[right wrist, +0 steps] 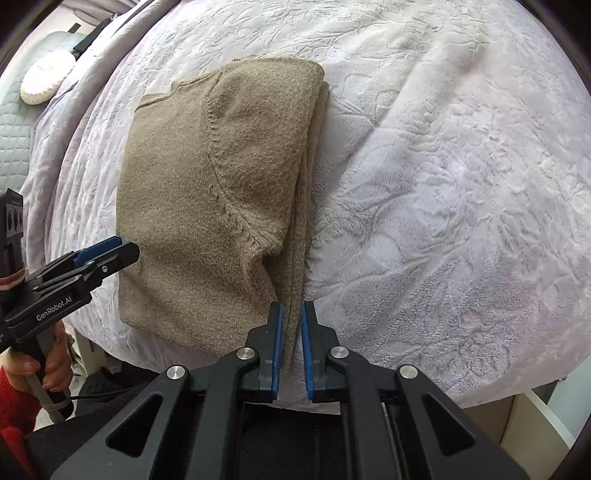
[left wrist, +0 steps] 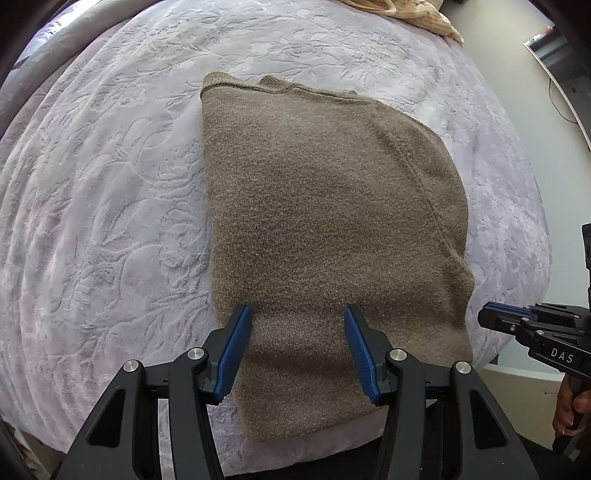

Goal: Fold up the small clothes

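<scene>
A brown knit sweater (left wrist: pixel 317 221) lies folded lengthwise on the bed, collar at the far end; it also shows in the right wrist view (right wrist: pixel 207 206). My left gripper (left wrist: pixel 298 314) is open, its blue pads standing wide apart over the sweater's near left part. My right gripper (right wrist: pixel 292 308) hovers at the sweater's near right edge, its pads a narrow gap apart with the folded edge showing between them; I cannot tell whether they pinch it. Each gripper shows in the other's view, the right one (left wrist: pixel 491 317) at the side and the left one (right wrist: pixel 118 247) likewise.
A pale lilac embossed blanket (left wrist: pixel 110 221) covers the bed. A cream garment (left wrist: pixel 417 14) lies at the far edge. A white round cushion (right wrist: pixel 44 85) sits on a quilted surface at the far left. The bed's near edge drops off below the sweater.
</scene>
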A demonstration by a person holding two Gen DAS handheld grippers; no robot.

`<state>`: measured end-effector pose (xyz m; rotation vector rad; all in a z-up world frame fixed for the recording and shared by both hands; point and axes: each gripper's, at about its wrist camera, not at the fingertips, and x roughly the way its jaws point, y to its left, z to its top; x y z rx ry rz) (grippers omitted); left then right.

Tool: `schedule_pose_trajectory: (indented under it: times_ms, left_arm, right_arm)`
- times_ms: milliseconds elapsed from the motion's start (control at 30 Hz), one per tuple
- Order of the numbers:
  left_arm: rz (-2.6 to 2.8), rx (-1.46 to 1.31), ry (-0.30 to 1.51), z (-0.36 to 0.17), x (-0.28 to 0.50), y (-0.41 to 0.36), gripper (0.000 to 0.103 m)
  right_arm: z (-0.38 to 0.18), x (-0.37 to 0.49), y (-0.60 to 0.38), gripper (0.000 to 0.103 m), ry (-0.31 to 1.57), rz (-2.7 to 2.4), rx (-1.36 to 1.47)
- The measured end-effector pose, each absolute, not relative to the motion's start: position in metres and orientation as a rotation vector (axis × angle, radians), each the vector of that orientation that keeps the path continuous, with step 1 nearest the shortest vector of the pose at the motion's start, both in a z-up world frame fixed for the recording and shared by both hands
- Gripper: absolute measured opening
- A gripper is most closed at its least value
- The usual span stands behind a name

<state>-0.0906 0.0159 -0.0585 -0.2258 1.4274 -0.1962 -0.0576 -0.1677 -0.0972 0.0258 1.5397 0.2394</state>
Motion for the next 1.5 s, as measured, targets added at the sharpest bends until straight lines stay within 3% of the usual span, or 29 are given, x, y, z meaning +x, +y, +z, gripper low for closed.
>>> schedule_pose_trajectory:
  times_ms: [133,200,233,267,300,333,467,500,567,633,733,833,1500]
  left_arm:
    - [-0.153,-0.201,1.442,-0.049,-0.092,0.018,0.054]
    - [-0.136,-0.195,1.438,-0.044,-0.093,0.020,0.054]
    - [-0.129,-0.190,1.434,-0.041,-0.093,0.021,0.054]
    - [-0.120,-0.183,1.430,-0.038,-0.093,0.023,0.058]
    - [-0.109,-0.176,1.428,-0.034,-0.093,0.024,0.073]
    - [-0.097,-0.176,1.420,-0.031,-0.092,0.025,0.077]
    - [-0.066,-0.190,1.390,-0.017,-0.089,0.033,0.078]
    - [-0.060,-0.199,1.386,-0.015,-0.088,0.034,0.083]
    - [-0.043,-0.206,1.382,-0.010,-0.085,0.036,0.103]
    - [-0.033,-0.195,1.374,-0.006,-0.083,0.035,0.103]
    - [-0.014,-0.170,1.374,-0.001,-0.080,0.033,0.103]
    - [0.014,-0.145,1.380,0.004,-0.079,0.033,0.103]
    - [0.100,-0.155,1.345,0.024,-0.081,0.045,0.103]
  right_arm:
    - [-0.093,-0.051,-0.155,0.011,1.535,0.236,0.012]
    - [-0.089,-0.046,-0.151,0.017,1.529,0.240,0.022]
    - [-0.087,-0.045,-0.150,0.028,1.523,0.243,0.029]
    - [-0.085,-0.044,-0.148,0.035,1.517,0.245,0.032]
    - [-0.083,-0.042,-0.145,0.044,1.510,0.251,0.032]
    - [-0.081,-0.041,-0.141,0.045,1.505,0.256,0.028]
    - [-0.073,-0.035,-0.126,0.047,1.495,0.264,-0.003]
    - [-0.072,-0.034,-0.123,0.049,1.490,0.265,-0.012]
    - [-0.068,-0.032,-0.116,0.069,1.475,0.255,-0.039]
    - [-0.060,-0.028,-0.112,0.082,1.453,0.245,-0.060]
    - [-0.053,-0.026,-0.108,0.082,1.437,0.241,-0.055]
    - [-0.049,-0.024,-0.106,0.091,1.414,0.232,-0.054]
    - [-0.037,-0.020,-0.100,0.091,1.385,0.139,-0.084]
